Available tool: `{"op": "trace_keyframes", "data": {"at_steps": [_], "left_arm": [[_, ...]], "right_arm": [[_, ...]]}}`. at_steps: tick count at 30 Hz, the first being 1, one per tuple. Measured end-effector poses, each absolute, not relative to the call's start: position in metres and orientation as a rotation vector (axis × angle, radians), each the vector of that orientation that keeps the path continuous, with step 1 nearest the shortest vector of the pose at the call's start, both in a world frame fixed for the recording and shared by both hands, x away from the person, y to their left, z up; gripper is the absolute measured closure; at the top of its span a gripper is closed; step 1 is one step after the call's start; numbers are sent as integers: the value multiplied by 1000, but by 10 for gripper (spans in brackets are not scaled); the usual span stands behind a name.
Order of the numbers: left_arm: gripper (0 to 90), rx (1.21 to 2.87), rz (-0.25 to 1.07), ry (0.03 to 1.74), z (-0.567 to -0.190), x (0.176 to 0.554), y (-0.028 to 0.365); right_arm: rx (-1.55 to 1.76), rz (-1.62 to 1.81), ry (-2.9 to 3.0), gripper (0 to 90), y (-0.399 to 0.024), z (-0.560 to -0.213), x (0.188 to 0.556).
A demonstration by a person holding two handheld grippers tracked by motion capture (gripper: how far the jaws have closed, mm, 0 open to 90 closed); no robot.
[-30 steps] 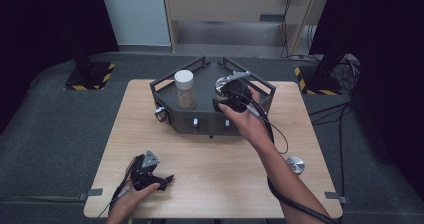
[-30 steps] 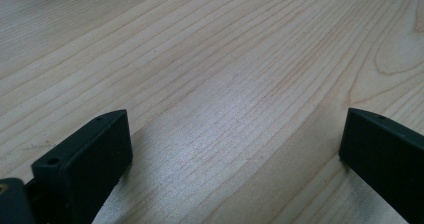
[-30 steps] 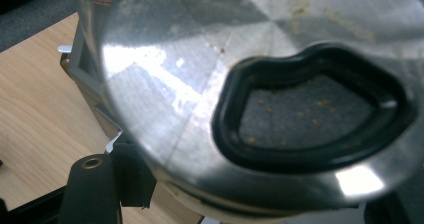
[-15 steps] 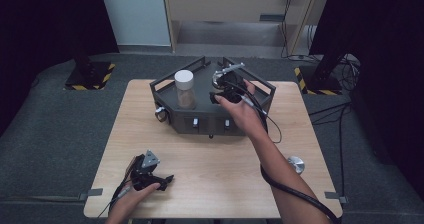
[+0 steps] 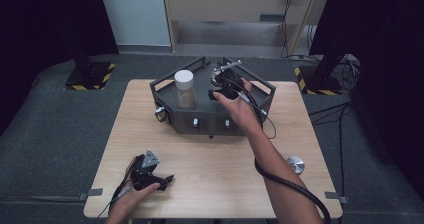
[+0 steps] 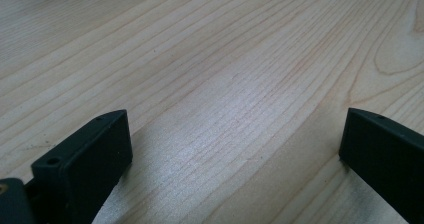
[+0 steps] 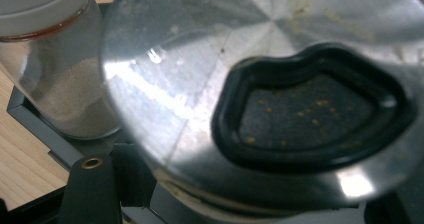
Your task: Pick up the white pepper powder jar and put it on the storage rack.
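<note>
My right gripper (image 5: 221,87) is over the dark angular tray (image 5: 170,86) at the table's back and is shut on a round steel container (image 5: 218,75). In the right gripper view the steel container's top (image 7: 165,99) sits close up between my right gripper's (image 7: 240,204) jaws. It has a black-rimmed opening (image 7: 310,114) flecked with orange crumbs. A clear jar (image 5: 184,90) with a white lid and pale powder stands in the tray just left of the container, also seen as the jar (image 7: 55,84). My left gripper (image 5: 150,176) rests open on the wood (image 6: 235,149).
A small round metal lid (image 5: 295,164) lies on the table (image 5: 210,184) near its right edge. The tray has raised rails and knobs on its front wall (image 5: 195,122). Cables trail from both grippers. Grey carpet surrounds the table.
My right gripper has carried the steel container leftward over the tray, closer to the jar. The left gripper has stayed put.
</note>
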State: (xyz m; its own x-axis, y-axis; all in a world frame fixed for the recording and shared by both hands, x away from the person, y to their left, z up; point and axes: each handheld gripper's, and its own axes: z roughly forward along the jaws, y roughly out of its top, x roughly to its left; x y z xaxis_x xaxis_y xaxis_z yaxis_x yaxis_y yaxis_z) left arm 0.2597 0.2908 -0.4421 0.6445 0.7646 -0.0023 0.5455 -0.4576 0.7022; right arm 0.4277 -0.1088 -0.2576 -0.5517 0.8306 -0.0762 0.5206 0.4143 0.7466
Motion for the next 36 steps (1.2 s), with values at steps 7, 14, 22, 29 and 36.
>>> {"op": "trace_keyframes", "data": {"at_steps": [7,14,22,29,36], "left_arm": [[0,2181,413,1013,-442,260,291],[0,2178,412,1014,-442,260,291],[0,2178,412,1014,-442,260,291],[0,2178,412,1014,-442,260,291],[0,2179,411,1014,-442,260,291]], "right_arm": [[1171,948,2245,308,-105,-265,433],[1169,927,2264,308,-101,-270,436],[1176,923,2280,308,-98,-276,438],[1185,922,2288,308,-97,-280,439],[1198,933,2287,308,-100,-282,441]]}}
